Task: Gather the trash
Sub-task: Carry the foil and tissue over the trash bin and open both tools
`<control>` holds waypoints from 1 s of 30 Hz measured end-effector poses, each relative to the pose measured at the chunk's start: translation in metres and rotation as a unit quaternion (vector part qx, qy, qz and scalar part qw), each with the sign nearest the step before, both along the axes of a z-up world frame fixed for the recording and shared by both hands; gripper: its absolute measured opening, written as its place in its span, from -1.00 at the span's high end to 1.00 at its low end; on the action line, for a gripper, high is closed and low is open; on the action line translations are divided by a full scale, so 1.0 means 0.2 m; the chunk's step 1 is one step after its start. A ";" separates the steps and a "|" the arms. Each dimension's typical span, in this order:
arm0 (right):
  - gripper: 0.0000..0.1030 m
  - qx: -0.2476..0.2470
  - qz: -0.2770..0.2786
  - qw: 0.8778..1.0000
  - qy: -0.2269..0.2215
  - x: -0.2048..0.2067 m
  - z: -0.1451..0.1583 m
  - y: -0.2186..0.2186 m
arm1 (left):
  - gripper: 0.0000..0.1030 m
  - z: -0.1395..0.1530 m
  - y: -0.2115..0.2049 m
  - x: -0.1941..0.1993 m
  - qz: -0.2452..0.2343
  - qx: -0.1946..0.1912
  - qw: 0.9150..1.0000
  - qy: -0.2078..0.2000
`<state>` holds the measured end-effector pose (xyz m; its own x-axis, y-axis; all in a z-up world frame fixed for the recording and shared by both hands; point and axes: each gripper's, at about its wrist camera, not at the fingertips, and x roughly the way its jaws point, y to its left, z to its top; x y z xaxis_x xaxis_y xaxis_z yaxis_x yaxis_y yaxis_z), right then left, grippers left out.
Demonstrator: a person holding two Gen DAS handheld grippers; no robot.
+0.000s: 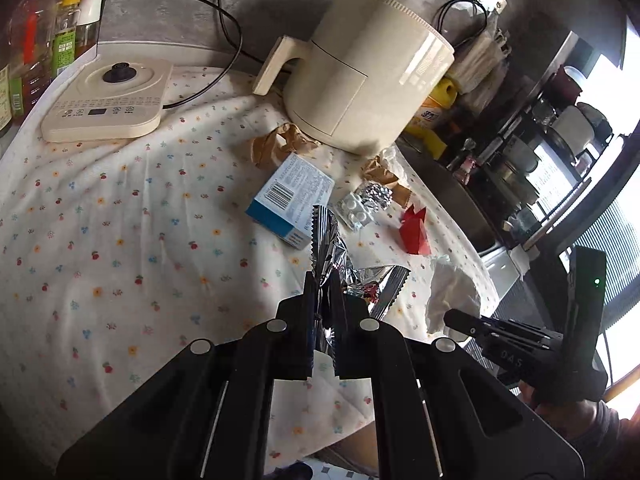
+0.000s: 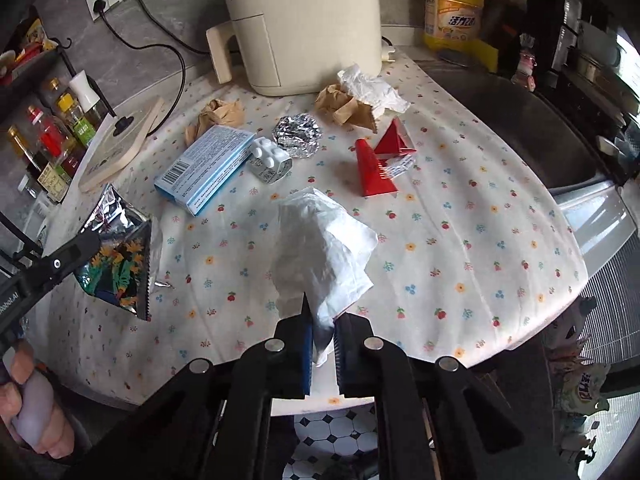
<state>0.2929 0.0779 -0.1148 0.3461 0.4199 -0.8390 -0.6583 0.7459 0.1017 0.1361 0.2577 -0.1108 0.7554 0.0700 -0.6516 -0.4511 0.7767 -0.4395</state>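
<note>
On the round table with the flowered white cloth (image 2: 500,208), most trash is left: blue-and-white cardboard box (image 2: 206,168), crumpled brown papers (image 2: 344,106), red folded packets (image 2: 374,170), foil ball (image 2: 298,134). My right gripper (image 2: 322,320) pinches a crumpled white tissue (image 2: 324,248); my left gripper (image 1: 322,280) clamps a silver foil snack wrapper (image 1: 328,240).

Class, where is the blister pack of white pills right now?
Right wrist view: the blister pack lies centre-left on the tablecloth, between the blue box and the foil ball.

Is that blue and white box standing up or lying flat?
Lying flat: the box rests on its broad side on the tablecloth, barcode facing up.
</note>
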 end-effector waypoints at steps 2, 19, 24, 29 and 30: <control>0.82 0.017 -0.007 1.000 -0.001 0.01 0.04 -0.09 | 0.86 0.02 -0.06 0.02 -0.009 0.004 1.000 0.000; 0.83 0.077 -0.124 0.989 0.009 -0.04 0.08 -1.02 | 0.86 0.00 -0.78 0.38 -0.168 -0.001 0.986 0.014; 0.83 0.068 -0.169 0.983 0.024 -0.07 -0.02 -1.29 | 0.86 -0.14 -1.06 0.45 -0.223 -0.015 0.974 0.041; 0.83 0.051 -0.199 0.978 0.035 -0.10 -0.10 -1.51 | 0.86 -0.33 -1.28 0.50 -0.260 -0.047 0.962 0.074; 0.83 0.047 -0.203 0.977 0.035 -0.11 -0.11 -1.55 | 0.86 -0.38 -1.33 0.51 -0.268 -0.057 0.958 0.082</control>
